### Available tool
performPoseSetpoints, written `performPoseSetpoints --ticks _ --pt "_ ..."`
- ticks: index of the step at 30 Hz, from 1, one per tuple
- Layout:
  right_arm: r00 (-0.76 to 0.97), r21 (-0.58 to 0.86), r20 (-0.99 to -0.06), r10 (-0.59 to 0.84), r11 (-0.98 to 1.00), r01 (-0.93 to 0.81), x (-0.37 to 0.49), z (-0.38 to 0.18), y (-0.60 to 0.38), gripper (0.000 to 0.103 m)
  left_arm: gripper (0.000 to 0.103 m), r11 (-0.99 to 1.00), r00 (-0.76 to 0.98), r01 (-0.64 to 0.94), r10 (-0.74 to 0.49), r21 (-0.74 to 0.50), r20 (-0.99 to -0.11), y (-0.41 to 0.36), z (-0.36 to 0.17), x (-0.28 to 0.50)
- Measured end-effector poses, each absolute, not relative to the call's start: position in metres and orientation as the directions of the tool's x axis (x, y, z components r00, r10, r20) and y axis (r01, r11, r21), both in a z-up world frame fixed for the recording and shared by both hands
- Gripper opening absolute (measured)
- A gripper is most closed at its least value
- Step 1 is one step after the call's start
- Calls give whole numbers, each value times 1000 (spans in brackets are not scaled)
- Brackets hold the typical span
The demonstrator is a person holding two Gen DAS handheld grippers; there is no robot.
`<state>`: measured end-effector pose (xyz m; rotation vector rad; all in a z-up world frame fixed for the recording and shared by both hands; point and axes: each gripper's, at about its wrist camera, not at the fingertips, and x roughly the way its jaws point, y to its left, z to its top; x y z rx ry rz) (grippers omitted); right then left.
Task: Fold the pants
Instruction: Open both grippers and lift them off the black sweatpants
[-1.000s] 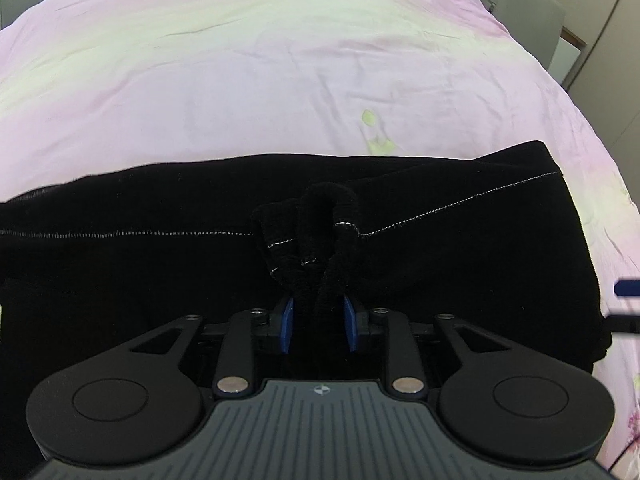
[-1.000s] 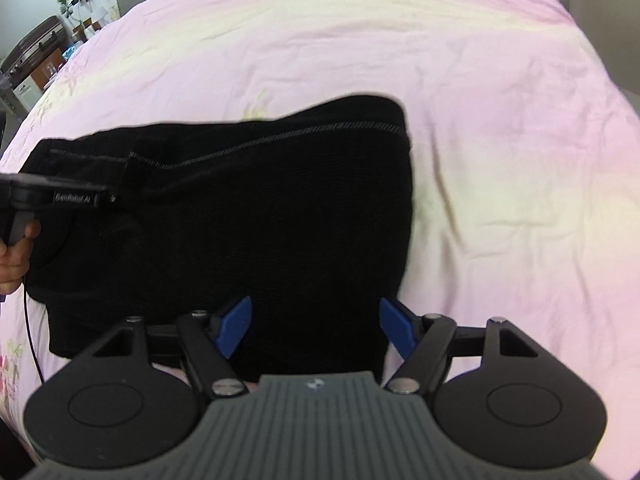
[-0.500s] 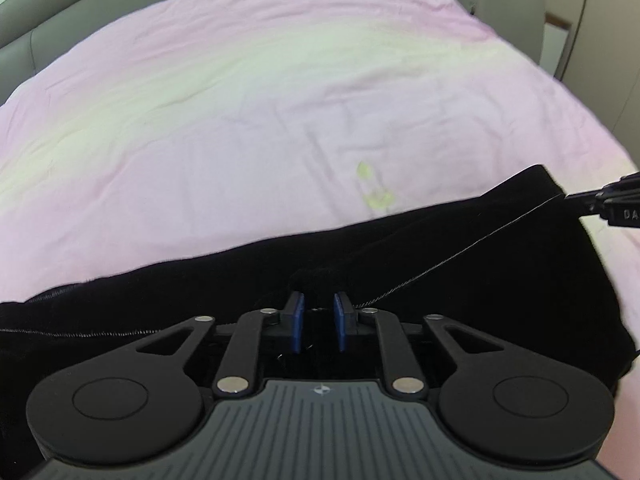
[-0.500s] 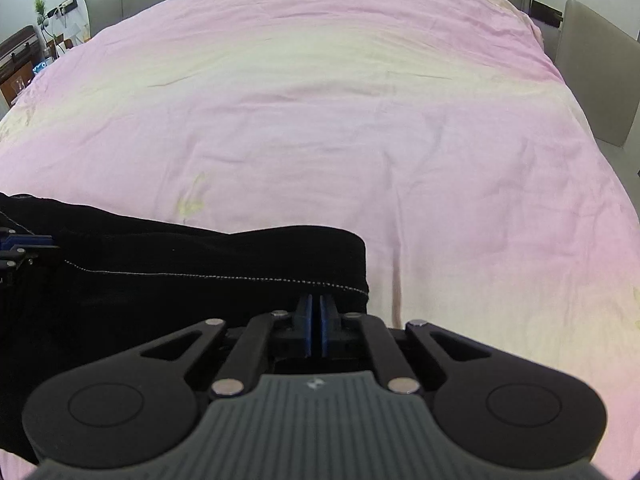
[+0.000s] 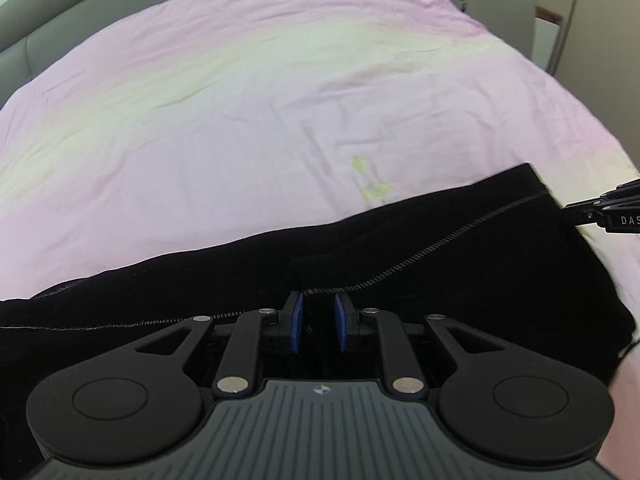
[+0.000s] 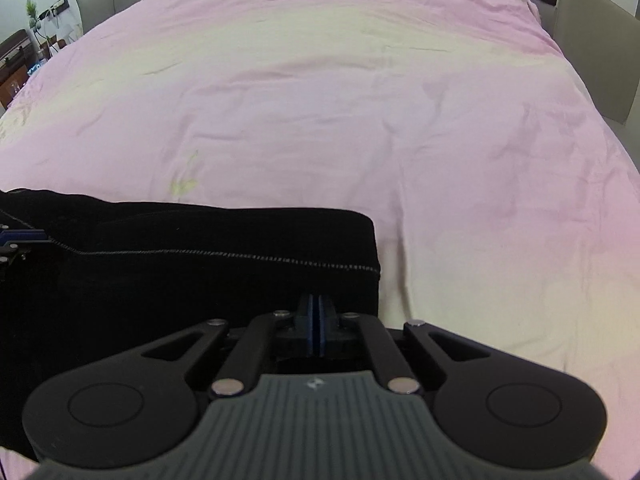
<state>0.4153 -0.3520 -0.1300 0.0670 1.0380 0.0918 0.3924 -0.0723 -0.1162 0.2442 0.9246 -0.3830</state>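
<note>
Closest to us, our left gripper pinches a bunched fold of the black pants between narrowly parted blue pads. Our right gripper has its pads pressed together over the pants' near right edge; whether cloth sits between them we cannot tell. Beyond both sets of fingertips, the pants stretch crosswise, left to right. Farther still lies the pink bedspread.

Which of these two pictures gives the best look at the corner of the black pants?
The right wrist view: the pants' corner sits near mid-frame, its edge and stitching sharp against the pink bedcover. The left wrist view shows that corner only far right, near the frame's rim.
</note>
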Motion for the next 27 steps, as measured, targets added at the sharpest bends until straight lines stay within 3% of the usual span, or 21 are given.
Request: performPoseSetpoints --ticks 4,11,19,27 --pt "483 114 -865 135 991 -73 372 -113 -350 0 20 870 517 491 -265 29 -814 -76 -100 358" --pt "423 102 -896 138 989 -106 315 -121 -334 0 19 863 474 501 -206 69 -856 -81 -117 339" --pt "393 114 -906 153 986 -121 299 -169 -326 0 19 882 401 471 -176 37 -899 -75 -154 344" --pt "383 76 -916 116 990 -119 301 -160 -318 0 20 871 438 484 -163 79 -884 -77 -135 334"
